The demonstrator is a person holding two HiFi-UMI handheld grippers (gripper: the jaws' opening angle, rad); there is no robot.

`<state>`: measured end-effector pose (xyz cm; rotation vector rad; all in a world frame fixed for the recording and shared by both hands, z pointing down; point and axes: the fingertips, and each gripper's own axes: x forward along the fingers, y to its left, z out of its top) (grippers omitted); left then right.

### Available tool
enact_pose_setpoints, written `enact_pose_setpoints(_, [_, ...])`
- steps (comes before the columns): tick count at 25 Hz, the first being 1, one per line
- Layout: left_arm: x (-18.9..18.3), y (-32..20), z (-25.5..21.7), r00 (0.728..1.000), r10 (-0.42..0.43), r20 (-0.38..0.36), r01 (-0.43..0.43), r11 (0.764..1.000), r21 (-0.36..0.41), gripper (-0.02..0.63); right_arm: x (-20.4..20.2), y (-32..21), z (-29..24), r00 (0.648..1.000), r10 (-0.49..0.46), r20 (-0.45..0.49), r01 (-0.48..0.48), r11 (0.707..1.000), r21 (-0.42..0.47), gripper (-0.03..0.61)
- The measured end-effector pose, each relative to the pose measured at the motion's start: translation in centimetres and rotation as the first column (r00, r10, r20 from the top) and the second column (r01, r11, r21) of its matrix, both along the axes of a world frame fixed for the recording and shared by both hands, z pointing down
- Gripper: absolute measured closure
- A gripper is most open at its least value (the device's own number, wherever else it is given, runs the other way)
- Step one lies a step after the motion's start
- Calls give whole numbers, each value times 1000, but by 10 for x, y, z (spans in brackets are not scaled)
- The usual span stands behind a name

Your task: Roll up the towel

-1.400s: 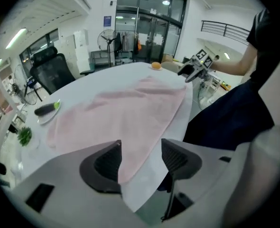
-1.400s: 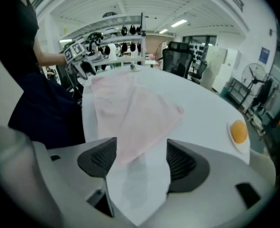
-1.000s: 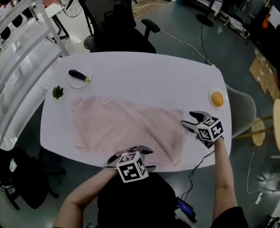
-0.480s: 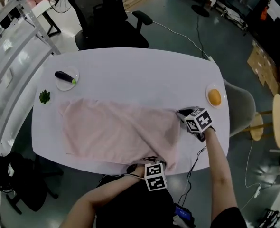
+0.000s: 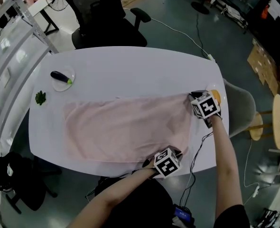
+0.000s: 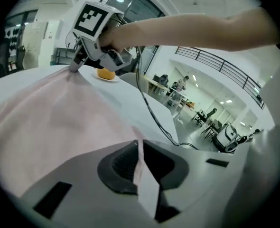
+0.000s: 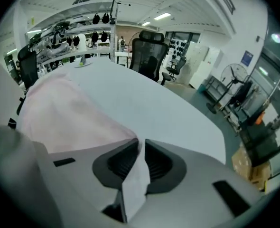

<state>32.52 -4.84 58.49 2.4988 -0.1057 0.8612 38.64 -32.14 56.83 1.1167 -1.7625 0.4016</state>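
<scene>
Bright even overhead light, fisheye-warped edges, blurred near jaws

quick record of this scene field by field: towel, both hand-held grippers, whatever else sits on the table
towel: pink, spread flat on the white table, not yet rolled
left hand-held gripper: shut on the towel's near right corner
right hand-held gripper: jaws have just been closing, towel's far right corner pinched between them
other items: orange beside the right hand-held gripper; eggplant on a plate and green sprig at far left
</scene>
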Motion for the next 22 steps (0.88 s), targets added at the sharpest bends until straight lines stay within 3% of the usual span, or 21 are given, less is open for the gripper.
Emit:
enact_pose_setpoints(1, [3,2,-1,1000,12,-13,-12,1000,-24,542,2,-4,2,1000,18,-13,-18,1000,10,498])
enact_pose_setpoints(3, [7,13,-8,997,65,-45,-68,996,-58,325,8,-8,8,998,59,-35,-59,998,14,386])
enact_pose_setpoints(5, [5,26,-21,988,130,-78,-133,991,-34,296,14,-7,8,995,90,-34,-90,996,25,342])
enact_pose_setpoints(8, [-12,34,-47,979,170,-113,-161,983,91,293,20,7,-3,996,93,10,-94,993,72,313])
enact_pose_setpoints(10, [-43,21,-60,988,88,-131,-71,989,129,293,21,25,-18,995,83,48,-88,990,113,310])
enact_pose_setpoints(12, [-93,-7,-64,990,-67,-124,82,990,119,295,14,49,-29,990,85,115,-100,987,125,310])
enact_pose_setpoints(14, [-157,-37,-64,967,-240,-89,249,961,116,299,4,77,-32,979,93,182,-115,987,113,310])
enact_pose_setpoints(16, [-224,-59,-65,916,-398,-51,401,907,127,308,-11,101,-33,974,78,212,-102,989,104,311])
enact_pose_setpoints(18, [-290,-72,-68,839,-543,-26,540,829,144,314,-37,115,-38,971,27,237,-54,992,110,319])
enact_pose_setpoints(22, [-420,-79,-72,614,-789,6,773,602,201,331,-132,110,-67,925,-142,353,100,986,137,321])
